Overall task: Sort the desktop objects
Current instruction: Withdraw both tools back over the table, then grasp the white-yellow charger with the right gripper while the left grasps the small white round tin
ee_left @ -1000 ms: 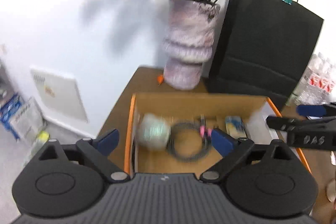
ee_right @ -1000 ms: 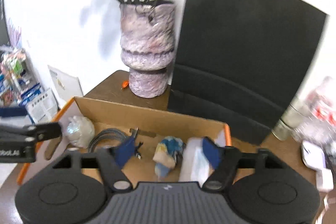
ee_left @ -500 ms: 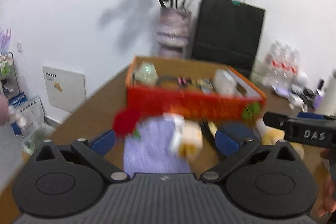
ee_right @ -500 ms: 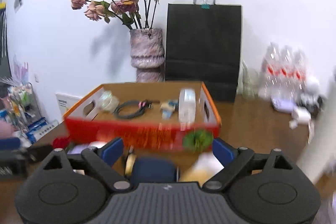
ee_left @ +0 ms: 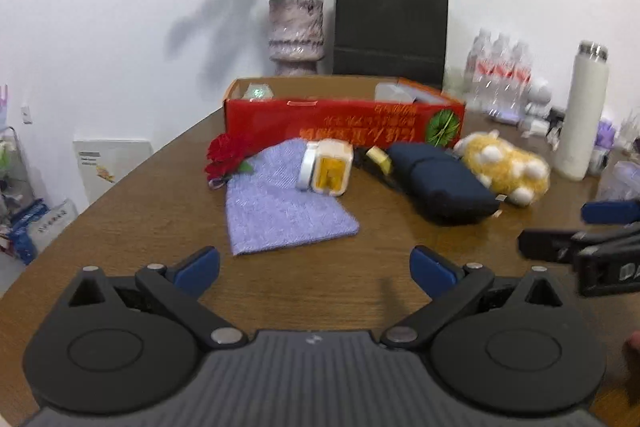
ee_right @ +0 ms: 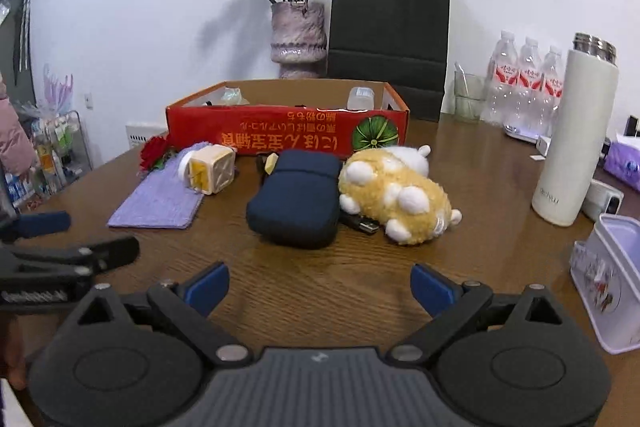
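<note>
While right claw (ee_right: 319,287) opens wider, empty, left claw (ee_left: 315,266) hangs wide, empty.

both claws hang side by side above the bare surface (ee_right: 320,267): the left claw (ee_left: 315,267) gapes empty, the right claw (ee_right: 320,287) is opening, nothing between its jaws.

The red box's (ee_right: 256,135) near wall hides most of its contents (only tops show), and its print is unreadable.
</note>
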A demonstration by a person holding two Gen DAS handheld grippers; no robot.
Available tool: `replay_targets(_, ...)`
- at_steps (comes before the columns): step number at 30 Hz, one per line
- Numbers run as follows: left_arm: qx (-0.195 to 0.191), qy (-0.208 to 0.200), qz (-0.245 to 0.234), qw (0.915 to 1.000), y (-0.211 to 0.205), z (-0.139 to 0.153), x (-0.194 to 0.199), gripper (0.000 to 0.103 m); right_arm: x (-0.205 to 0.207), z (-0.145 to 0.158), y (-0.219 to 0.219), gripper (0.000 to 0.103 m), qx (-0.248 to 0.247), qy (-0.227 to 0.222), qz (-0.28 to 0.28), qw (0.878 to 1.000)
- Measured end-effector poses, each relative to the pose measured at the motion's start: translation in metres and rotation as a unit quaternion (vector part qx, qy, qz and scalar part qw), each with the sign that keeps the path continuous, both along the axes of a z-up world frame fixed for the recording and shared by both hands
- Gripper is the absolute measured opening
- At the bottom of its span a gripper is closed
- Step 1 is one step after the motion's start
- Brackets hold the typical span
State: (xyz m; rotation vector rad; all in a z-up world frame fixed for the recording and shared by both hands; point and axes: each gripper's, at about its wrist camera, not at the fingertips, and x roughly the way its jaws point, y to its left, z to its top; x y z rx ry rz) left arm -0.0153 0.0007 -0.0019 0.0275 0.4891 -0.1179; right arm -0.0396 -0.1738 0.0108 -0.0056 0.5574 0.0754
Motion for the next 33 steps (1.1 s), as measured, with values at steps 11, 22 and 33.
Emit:
replay_targets(11,0.052,-0.020,-0.006,0.9984,-0.016,-0.004,-0.005,0.103,-0.008,-0.006,0.005,0.097,-0.008,-0.011,-0.023,1.000)
replay_targets(22,0.030,0.027,-0.006,0.9992,-0.008,-0.007,0.008,0.103,0.000,-0.010,-0.004,0.097,0.021,0.018,-0.024,0.999)
replay_targets(33,-0.052,0.011,-0.050,0.9974,0.048,0.032,0.053,0.076,0.051,0.036,0.020,0.094,0.022,-0.031,0.073,0.997)
